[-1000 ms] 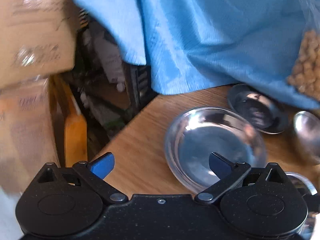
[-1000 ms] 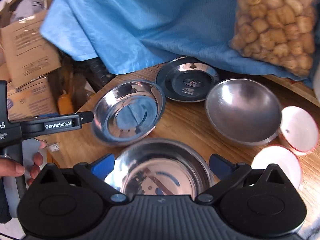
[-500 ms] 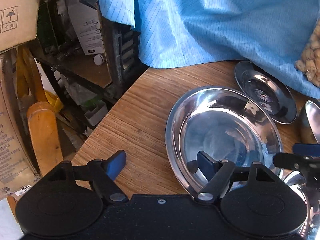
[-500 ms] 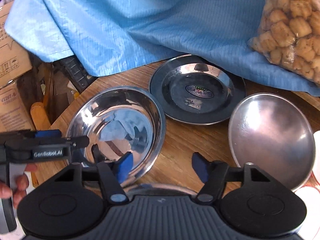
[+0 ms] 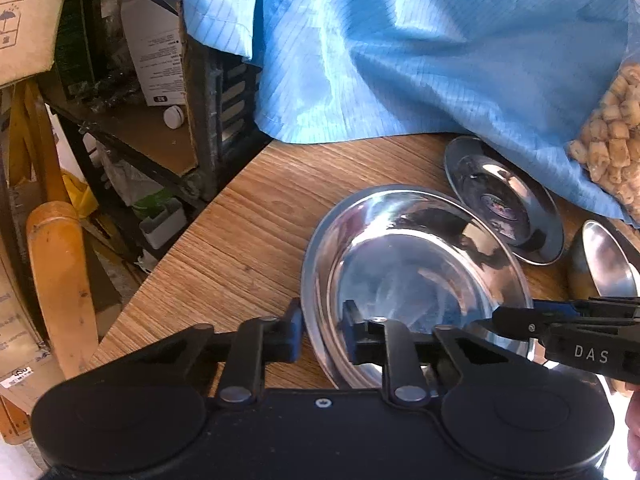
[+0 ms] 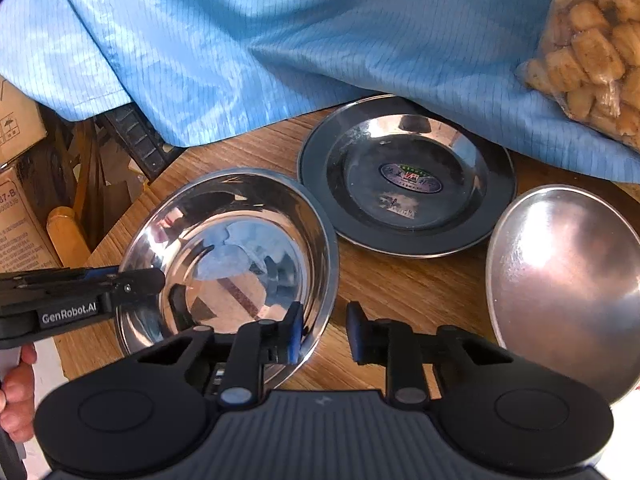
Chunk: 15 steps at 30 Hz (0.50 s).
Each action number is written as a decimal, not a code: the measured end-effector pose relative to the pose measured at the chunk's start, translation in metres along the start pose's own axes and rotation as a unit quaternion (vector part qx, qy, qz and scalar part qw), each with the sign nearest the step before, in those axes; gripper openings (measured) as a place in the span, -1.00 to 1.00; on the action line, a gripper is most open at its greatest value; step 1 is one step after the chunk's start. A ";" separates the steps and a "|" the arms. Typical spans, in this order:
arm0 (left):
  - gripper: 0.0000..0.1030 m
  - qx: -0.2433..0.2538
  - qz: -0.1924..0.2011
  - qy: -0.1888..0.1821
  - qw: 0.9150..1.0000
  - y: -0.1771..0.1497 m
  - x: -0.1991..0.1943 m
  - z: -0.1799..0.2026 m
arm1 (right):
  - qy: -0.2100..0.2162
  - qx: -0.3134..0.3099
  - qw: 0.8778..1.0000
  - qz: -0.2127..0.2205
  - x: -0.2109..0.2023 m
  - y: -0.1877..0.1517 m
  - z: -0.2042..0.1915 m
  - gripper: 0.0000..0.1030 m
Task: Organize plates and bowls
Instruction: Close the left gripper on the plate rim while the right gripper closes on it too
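A shiny steel bowl (image 5: 416,276) sits near the table's left edge; it also shows in the right wrist view (image 6: 236,256). My left gripper (image 5: 322,332) straddles its left rim, one finger outside, one inside, jaws closed to a narrow gap on the rim. My right gripper (image 6: 323,330) straddles the bowl's right rim the same way. A dark steel plate with a sticker (image 6: 406,176) lies behind. A dull steel bowl (image 6: 568,280) sits at the right.
A blue cloth (image 6: 280,40) drapes over the back of the wooden table (image 5: 248,240). A bag of snacks (image 6: 592,52) lies on it at the right. Left of the table edge are a shelf, cardboard boxes and a wooden chair (image 5: 60,280).
Both grippers moved in onto the shiny bowl and narrowed from wide open to a small gap around its opposite rims. The lower steel bowl left the right wrist view.
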<state>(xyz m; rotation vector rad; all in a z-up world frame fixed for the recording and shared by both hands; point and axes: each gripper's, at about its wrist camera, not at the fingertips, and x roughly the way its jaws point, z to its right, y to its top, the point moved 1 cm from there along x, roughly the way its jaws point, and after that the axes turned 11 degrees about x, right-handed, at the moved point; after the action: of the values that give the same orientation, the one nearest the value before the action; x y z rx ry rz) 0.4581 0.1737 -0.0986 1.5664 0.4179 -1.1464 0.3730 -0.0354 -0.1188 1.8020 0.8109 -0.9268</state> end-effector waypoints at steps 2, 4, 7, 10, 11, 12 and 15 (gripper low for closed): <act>-0.76 -0.005 0.001 -0.002 1.000 -0.001 0.000 -0.003 | 0.006 0.001 1.000 0.000 0.001 0.001 -0.001 -0.68; -0.78 -0.012 0.002 -0.005 1.000 -0.001 -0.001 -0.006 | 0.011 0.005 1.000 0.002 0.002 0.002 0.000 -0.70; -0.78 -0.012 0.005 -0.003 1.000 -0.003 -0.004 -0.007 | 0.020 0.003 1.000 0.009 -0.005 0.002 -0.001 -0.71; -0.77 -0.014 0.018 0.000 1.000 -0.005 -0.014 -0.008 | 0.035 0.000 0.999 0.022 -0.016 0.001 -0.004 -0.71; -0.77 -0.014 0.023 0.000 1.000 -0.006 -0.018 -0.008 | 0.038 -0.002 0.999 0.026 -0.021 0.001 -0.006 -0.71; -0.77 -0.013 0.029 0.001 0.999 -0.006 -0.023 -0.008 | 0.042 -0.003 0.999 0.030 -0.025 0.001 -0.007 -0.71; -0.76 -0.009 0.043 0.003 0.999 -0.005 -0.036 -0.004 | 0.053 -0.002 0.998 0.043 -0.042 0.000 -0.008 -0.71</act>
<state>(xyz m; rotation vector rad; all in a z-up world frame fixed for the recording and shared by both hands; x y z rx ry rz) 0.4389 0.1893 -0.0719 1.5584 0.3609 -1.0689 0.3538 -0.0339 -0.0808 1.8802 0.7949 -0.7789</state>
